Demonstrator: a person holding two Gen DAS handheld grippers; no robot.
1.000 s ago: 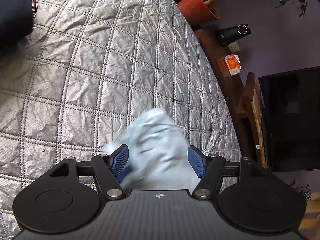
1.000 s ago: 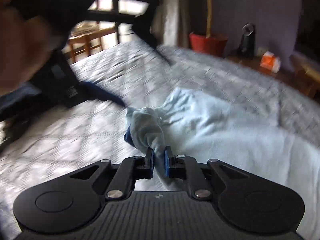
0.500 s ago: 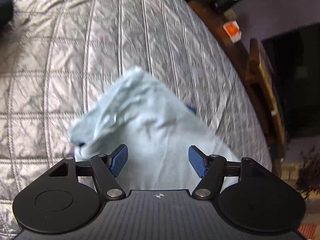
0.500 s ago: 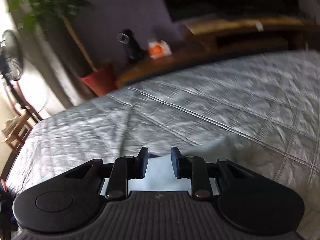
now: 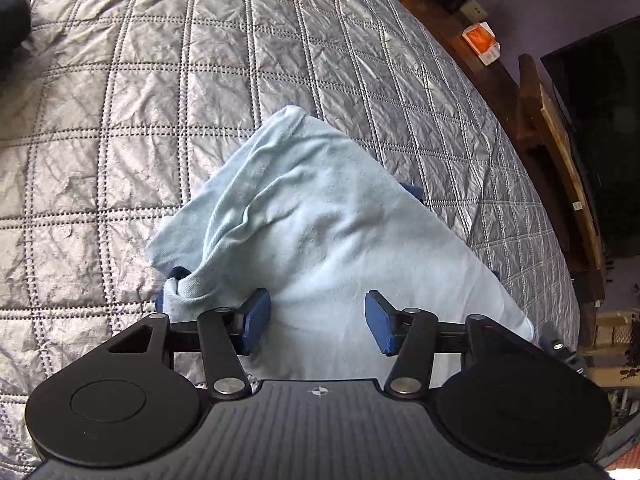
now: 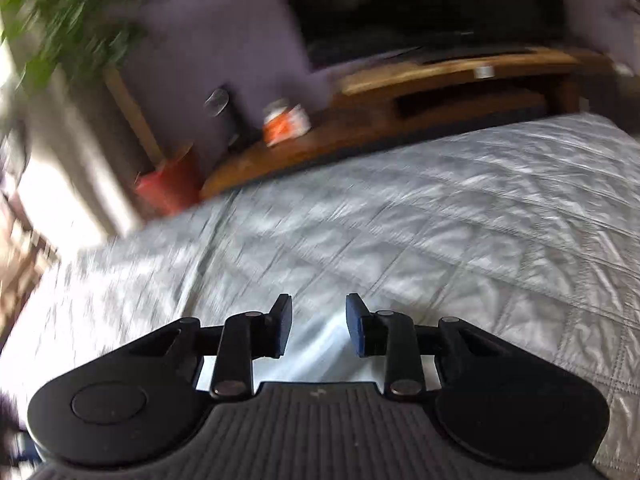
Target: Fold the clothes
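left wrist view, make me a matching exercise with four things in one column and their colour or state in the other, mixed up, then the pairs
Things:
1. garment
2. quilted bedspread
3. left hand-held gripper
4. small box on the wooden ledge

Colour or state:
A. orange and white
B. open, with nothing between its blue pads
C. silver-grey, stitched in squares
D. light blue, lying in a loose heap

Pairs: 1-D, 2-C, 3-B, 4-A

Right gripper, jaws apart, hangs over the quilted bedspread.
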